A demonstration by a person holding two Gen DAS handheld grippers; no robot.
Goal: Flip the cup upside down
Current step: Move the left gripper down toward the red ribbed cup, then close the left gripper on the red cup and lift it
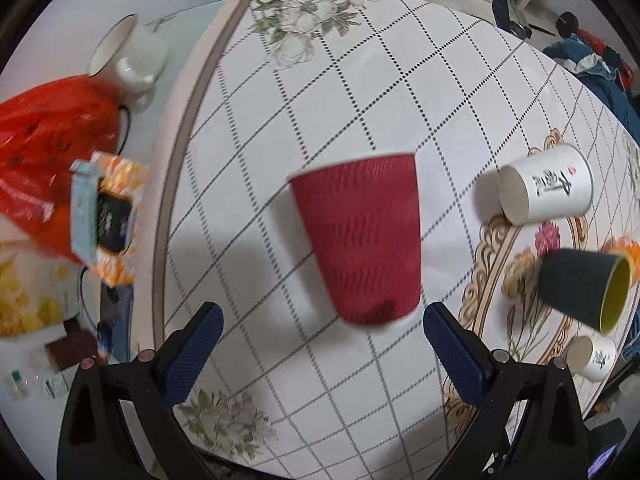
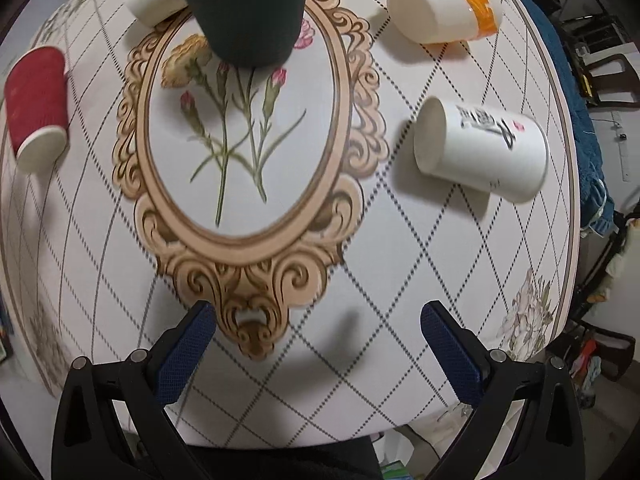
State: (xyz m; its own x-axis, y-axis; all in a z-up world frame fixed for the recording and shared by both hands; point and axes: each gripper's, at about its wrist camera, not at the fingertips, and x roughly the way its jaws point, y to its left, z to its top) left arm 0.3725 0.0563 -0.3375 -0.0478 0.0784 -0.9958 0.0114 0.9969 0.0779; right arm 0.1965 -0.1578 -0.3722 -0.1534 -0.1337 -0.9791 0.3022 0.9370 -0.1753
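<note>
Patterned tablecloth [image 2: 304, 240] lies below; the left gripper [image 1: 320, 328] gapes wide near the red cup [image 1: 360, 236], the right gripper [image 2: 318, 324] wide, empty.

Red cup [image 1: 362, 236] on table [image 1: 320, 80], near spread left gripper [image 1: 322, 330] fingers [image 1: 192, 354].

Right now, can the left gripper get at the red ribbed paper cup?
Probably yes. The left gripper is open, and the red ribbed paper cup sits straight ahead between its fingers' line, with only bare tablecloth in between. The other cups lie off to the side.
</note>
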